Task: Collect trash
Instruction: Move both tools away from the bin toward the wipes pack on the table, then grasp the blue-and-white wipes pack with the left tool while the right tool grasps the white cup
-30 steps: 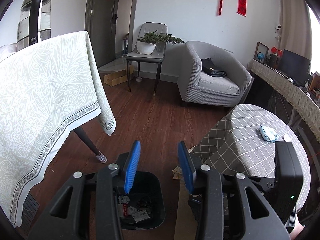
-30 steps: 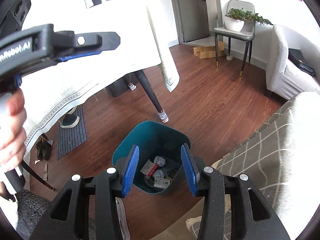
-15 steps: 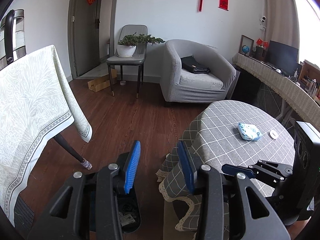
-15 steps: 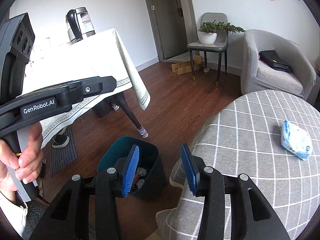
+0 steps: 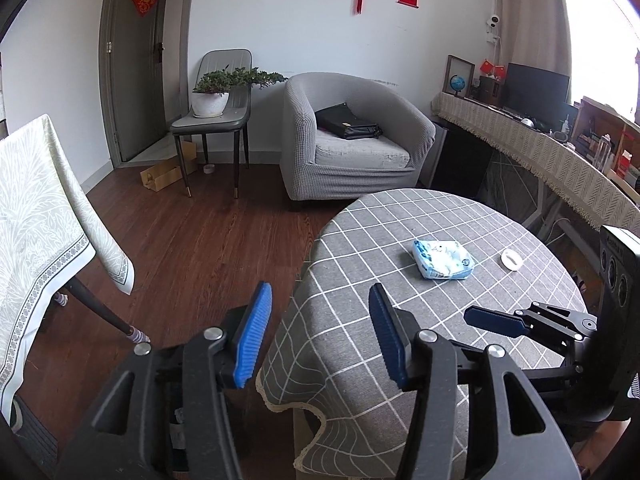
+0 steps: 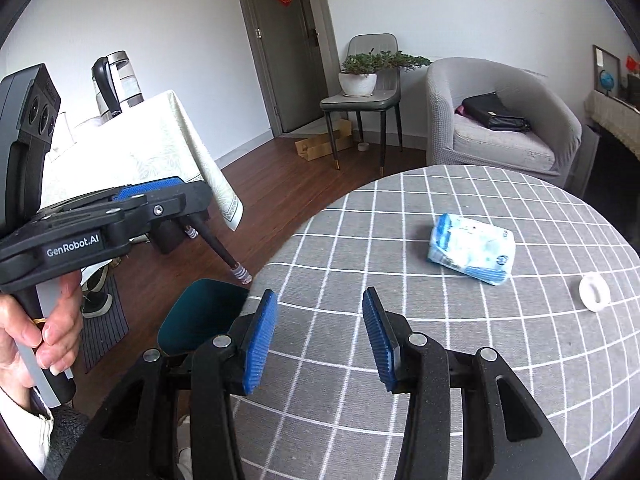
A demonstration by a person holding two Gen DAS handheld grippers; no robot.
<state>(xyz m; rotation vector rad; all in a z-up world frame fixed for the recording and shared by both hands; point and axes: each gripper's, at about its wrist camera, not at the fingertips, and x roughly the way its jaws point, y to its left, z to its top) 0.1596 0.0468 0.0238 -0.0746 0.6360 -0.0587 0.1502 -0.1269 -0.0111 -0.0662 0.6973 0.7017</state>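
Observation:
A blue-and-white tissue pack [image 5: 442, 265] [image 6: 472, 249] lies on the round table with the grey checked cloth [image 5: 360, 272] [image 6: 360, 240]. A small white ring-shaped thing [image 5: 511, 259] [image 6: 595, 286] lies to its right. A teal trash bin [image 6: 200, 314] stands on the floor at the table's left edge. My left gripper [image 5: 316, 334] is open and empty over the table's near-left edge; it also shows in the right wrist view [image 6: 160, 196]. My right gripper [image 6: 319, 342] is open and empty above the cloth, short of the pack; its finger [image 5: 496, 320] shows in the left wrist view.
A table with a pale green cloth [image 5: 36, 216] [image 6: 140, 148] and a kettle [image 6: 114, 80] stands to the left. A grey armchair [image 5: 352, 140] with a black bag, a chair with a potted plant [image 5: 216, 100], and a long side counter [image 5: 540, 152] stand behind.
Both grippers have risen from over the trash bin and swung right to above the round table. The tissue pack and white ring are now closer in view. Both stay open.

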